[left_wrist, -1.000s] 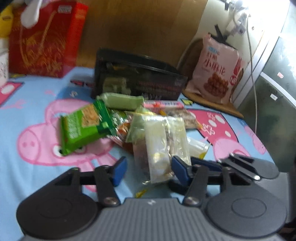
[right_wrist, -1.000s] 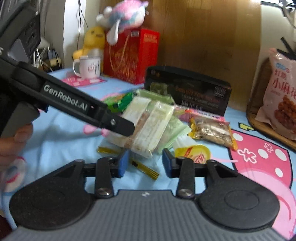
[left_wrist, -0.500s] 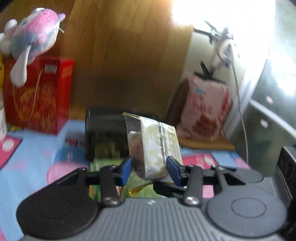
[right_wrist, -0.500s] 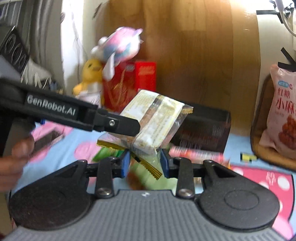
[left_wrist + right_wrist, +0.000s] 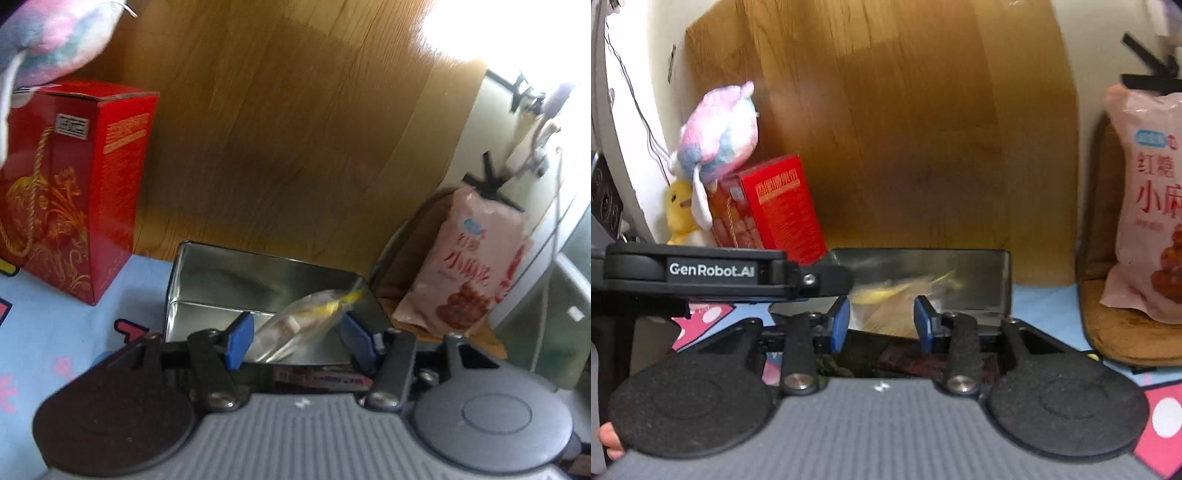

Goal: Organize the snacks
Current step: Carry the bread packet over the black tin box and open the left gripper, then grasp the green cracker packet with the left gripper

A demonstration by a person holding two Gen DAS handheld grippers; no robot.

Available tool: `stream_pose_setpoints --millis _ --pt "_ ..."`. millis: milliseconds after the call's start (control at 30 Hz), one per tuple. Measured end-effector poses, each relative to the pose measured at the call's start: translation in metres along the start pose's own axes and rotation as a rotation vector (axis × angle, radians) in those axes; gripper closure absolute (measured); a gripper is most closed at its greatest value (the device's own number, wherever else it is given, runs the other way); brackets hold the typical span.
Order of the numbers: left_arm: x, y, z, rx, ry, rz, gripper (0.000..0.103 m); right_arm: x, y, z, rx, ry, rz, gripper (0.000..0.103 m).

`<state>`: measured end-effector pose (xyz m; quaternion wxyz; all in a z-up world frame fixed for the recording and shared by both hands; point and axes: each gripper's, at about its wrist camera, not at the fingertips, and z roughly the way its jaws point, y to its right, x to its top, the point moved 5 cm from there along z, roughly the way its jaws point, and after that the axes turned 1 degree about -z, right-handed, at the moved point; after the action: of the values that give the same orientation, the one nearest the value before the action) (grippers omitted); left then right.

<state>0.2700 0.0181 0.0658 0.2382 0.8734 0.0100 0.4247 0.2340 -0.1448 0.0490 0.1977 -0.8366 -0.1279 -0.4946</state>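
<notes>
An open metal tin (image 5: 207,280) with a shiny inside stands on the blue cartoon tablecloth against the wooden board. A clear snack packet (image 5: 303,325) with a yellow end lies tilted inside the tin, between the spread fingers of my left gripper (image 5: 297,341), which is open just above the tin's front rim. In the right wrist view the same tin (image 5: 982,280) holds blurred yellowish packets (image 5: 897,295). My right gripper (image 5: 881,325) is open at the tin's front edge, with the left gripper's arm (image 5: 713,271) just to its left.
A red gift box (image 5: 74,192) with a plush toy (image 5: 716,133) on it stands left of the tin. A pink snack bag (image 5: 469,266) leans on a brown cushion (image 5: 1115,339) at the right. A flat packet (image 5: 321,378) lies before the tin.
Both grippers carried their packets up and forward over the tin, then opened. The packets now lie inside the tin. The snack pile has dropped out of view.
</notes>
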Motion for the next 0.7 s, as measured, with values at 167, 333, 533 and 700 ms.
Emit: stream_pose_setpoints --millis 167,333,533,700 --pt "-0.015 -0.024 -0.048 0.005 0.082 -0.012 0.047 -0.023 0.006 -0.021 0.034 -0.002 -0.001 0.061" --pt "-0.041 -0.059 -0.067 0.137 0.070 -0.037 0.038 -0.054 0.003 -0.015 0.080 -0.102 0.035 0.061" --pt "-0.070 -0.091 -0.059 0.167 -0.012 -0.130 0.039 -0.065 0.001 0.005 0.130 -0.176 0.133 0.060" --pt "-0.093 -0.077 -0.045 0.179 -0.058 -0.078 0.042 -0.086 -0.006 0.004 0.185 -0.232 0.160 0.058"
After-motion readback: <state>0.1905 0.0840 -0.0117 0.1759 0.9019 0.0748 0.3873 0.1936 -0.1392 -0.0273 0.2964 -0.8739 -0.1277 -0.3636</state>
